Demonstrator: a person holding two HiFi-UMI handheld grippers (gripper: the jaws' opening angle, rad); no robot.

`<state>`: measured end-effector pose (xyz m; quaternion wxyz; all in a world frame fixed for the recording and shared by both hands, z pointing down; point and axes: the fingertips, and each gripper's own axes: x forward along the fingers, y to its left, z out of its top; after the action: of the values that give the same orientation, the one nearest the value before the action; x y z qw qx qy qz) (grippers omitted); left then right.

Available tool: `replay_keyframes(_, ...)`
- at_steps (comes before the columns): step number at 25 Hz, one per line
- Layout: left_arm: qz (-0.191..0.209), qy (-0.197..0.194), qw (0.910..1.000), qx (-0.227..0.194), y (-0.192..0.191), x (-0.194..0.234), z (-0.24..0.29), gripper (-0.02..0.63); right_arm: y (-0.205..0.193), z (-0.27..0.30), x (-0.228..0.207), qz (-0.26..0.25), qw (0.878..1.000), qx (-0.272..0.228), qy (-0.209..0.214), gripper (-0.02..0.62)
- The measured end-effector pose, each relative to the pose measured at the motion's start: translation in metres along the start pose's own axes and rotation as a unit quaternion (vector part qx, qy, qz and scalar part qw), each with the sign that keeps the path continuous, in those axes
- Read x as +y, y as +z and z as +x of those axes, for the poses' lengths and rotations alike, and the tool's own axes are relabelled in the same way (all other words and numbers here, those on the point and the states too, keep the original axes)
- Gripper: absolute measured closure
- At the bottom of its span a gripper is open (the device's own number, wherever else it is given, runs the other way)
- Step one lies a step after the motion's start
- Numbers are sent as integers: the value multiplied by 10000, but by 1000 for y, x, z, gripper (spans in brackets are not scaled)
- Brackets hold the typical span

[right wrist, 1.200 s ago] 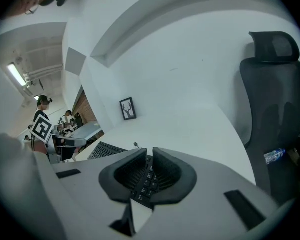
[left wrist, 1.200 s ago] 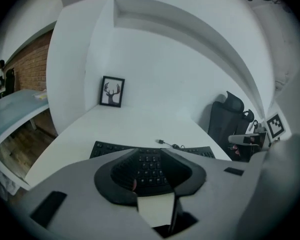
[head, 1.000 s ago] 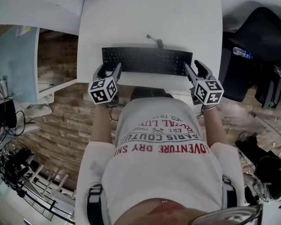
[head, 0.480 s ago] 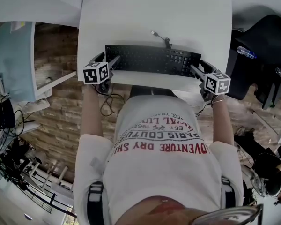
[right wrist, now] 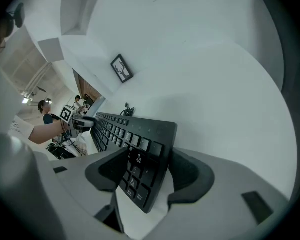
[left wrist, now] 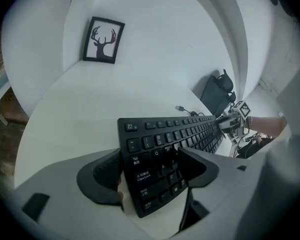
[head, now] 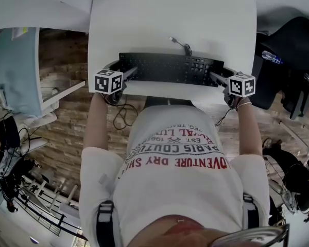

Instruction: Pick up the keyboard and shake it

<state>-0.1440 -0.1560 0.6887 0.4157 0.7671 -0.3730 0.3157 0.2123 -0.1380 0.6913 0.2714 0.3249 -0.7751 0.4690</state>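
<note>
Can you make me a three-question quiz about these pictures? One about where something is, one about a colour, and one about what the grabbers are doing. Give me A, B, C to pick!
1. Where does the keyboard lie?
A on the floor
B on the white table
C on a chair

2. What colour is the keyboard?
A black
B red
C white

3. How do the jaws of the left gripper and the right gripper stand?
A shut tight on nothing
B apart, with a keyboard end between them
C shut on a cup

Answers:
1 B, the head view shows it on the tabletop.
2 A, its case and keys are black.
3 B, each gripper view shows a keyboard end between spread jaws.
</note>
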Motion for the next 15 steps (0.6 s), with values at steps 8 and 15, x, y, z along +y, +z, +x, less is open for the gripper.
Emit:
replay_keyframes(8,-45,73,9996,-273,2,11,-1,253,7,11,3,-8,9998,-66,-174,328)
replay_keyframes(15,422,298,9958,-752,13,5,-16,253,12,-1,15,-338,9977,-274,-523,328)
